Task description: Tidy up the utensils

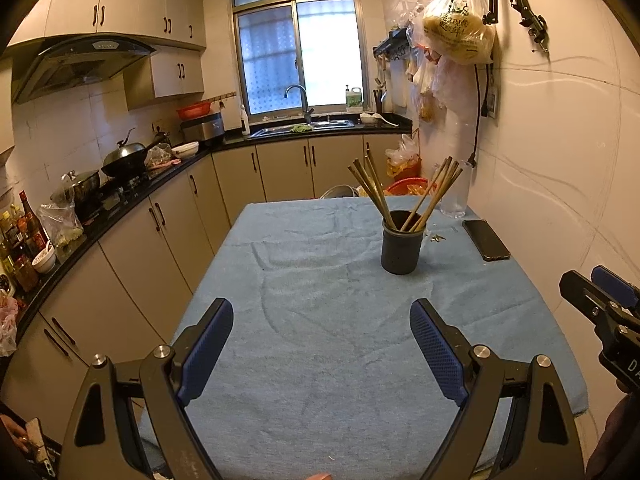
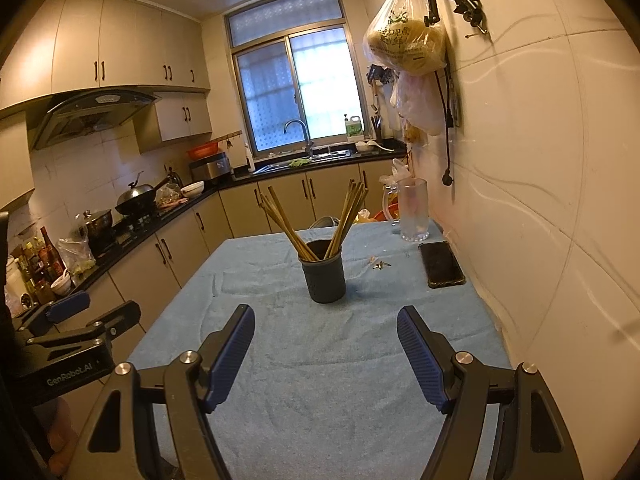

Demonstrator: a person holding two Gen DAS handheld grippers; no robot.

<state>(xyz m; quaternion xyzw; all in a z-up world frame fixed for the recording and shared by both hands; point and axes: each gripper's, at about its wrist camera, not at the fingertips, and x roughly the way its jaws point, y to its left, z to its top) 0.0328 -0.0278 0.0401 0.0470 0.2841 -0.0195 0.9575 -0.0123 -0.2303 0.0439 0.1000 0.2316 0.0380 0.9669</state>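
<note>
While both tongs hung empty, the left gripper [image 1: 322, 354] and right gripper [image 2: 326, 354] each spread wide over the blue cloth [image 1: 320, 280], the chopsticks [image 2: 316, 220] stood ahead of them in a dark holder [image 2: 324, 274], fanned into two bunches. They looked light, stiff, smooth, likely slippery; best pinched across the upper shafts. The holder could tip if dragged sideways.

daylit kitchen window [image 1: 296, 56], beige cabinets [image 1: 120, 0]
</note>
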